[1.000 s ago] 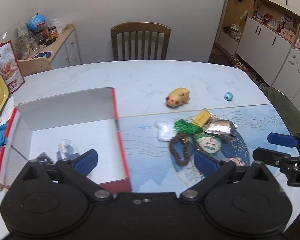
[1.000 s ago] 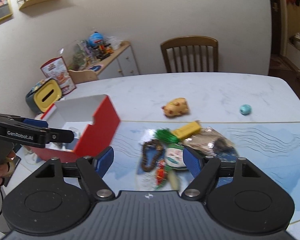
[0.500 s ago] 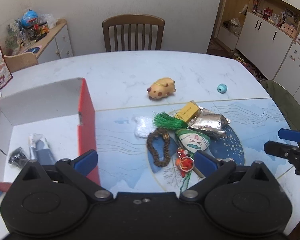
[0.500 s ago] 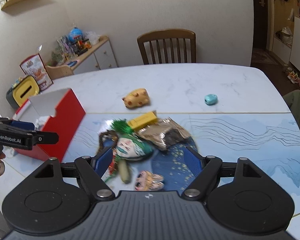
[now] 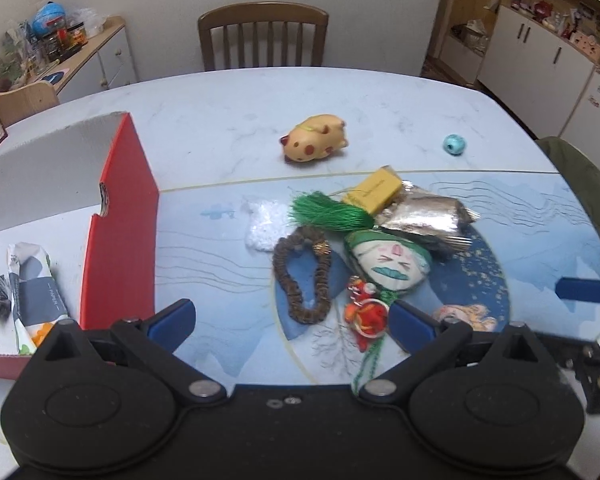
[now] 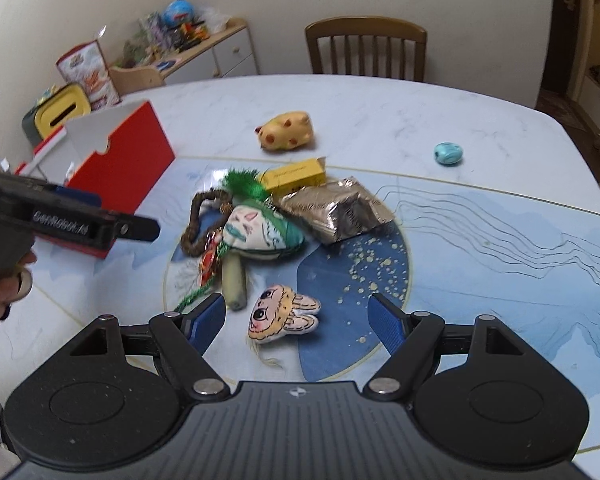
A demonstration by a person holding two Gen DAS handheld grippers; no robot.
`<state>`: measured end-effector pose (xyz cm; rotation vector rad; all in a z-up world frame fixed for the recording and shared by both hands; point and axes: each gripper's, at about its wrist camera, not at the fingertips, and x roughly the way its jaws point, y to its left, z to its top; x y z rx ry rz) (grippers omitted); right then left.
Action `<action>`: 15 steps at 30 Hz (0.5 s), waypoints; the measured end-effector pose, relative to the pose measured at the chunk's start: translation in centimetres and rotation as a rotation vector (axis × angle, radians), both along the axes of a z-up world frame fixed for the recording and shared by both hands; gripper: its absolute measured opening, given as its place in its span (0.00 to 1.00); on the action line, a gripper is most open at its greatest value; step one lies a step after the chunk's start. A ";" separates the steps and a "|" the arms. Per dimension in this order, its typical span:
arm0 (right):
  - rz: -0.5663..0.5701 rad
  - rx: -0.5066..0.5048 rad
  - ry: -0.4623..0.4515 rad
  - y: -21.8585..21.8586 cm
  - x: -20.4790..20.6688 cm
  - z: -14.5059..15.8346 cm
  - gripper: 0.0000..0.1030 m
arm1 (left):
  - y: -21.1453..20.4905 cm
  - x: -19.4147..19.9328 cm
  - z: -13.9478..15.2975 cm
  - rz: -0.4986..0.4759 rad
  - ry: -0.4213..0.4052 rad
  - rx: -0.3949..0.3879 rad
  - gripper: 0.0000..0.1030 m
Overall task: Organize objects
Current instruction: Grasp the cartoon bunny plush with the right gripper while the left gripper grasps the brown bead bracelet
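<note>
A pile lies mid-table: a brown bead bracelet point(image 5: 302, 276) with a green tassel point(image 5: 326, 214), a green-haired face pouch point(image 5: 392, 266), a red charm point(image 5: 366, 314), a yellow box point(image 5: 374, 192) and a silver foil packet point(image 5: 424, 220). A bunny-eared doll head point(image 6: 282, 314) lies nearest my right gripper point(image 6: 298, 318), which is open and empty just before it. My left gripper point(image 5: 290, 320) is open and empty, hovering short of the bracelet and charm. A yellow spotted pig point(image 5: 314, 144) and a teal bead point(image 5: 454, 145) sit farther back. The red box point(image 5: 120, 216) at left holds a wrapped packet point(image 5: 32, 292).
A wooden chair point(image 5: 262, 36) stands at the table's far edge. A low cabinet point(image 5: 80, 56) crowded with clutter is at the back left, and white cupboards point(image 5: 540, 52) at the back right. A white crocheted piece point(image 5: 262, 226) lies beside the tassel. A yellow bin point(image 6: 60, 114) stands behind the box.
Both grippers have swung right and closer to the pile: the red box has slid left in both views. The bunny-eared doll head now sits between the right fingers' line of sight.
</note>
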<state>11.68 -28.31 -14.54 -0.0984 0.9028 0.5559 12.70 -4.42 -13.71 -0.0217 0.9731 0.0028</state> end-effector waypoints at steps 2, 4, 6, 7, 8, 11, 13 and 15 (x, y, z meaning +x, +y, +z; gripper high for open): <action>0.010 -0.007 0.003 0.3 0.2 -0.5 0.76 | 0.4 0.5 -0.5 0.016 0.003 0.009 0.99; 0.017 -0.013 0.010 0.6 0.5 -1.0 0.76 | 0.5 1.0 -1.1 0.023 0.010 0.026 0.99; 0.026 -0.021 0.017 1.0 0.7 -1.6 0.76 | 0.4 1.5 -1.8 0.023 0.012 0.069 0.99; 0.034 -0.026 0.020 1.2 0.8 -1.8 0.76 | 0.2 1.7 -2.0 0.018 0.007 0.094 0.99; 0.041 -0.033 0.020 1.4 0.9 -2.1 0.76 | 0.0 1.9 -2.2 0.009 0.001 0.108 0.99; 0.053 -0.051 0.031 1.9 1.2 -3.0 0.76 | -0.4 2.5 -2.6 -0.009 0.007 0.101 0.99; 0.055 -0.055 0.039 2.1 1.4 -3.5 0.76 | -0.6 2.9 -2.8 -0.009 0.005 0.106 0.99; 0.056 -0.060 0.041 2.3 1.5 -3.8 0.76 | -0.8 3.1 -3.3 -0.015 0.005 0.118 0.99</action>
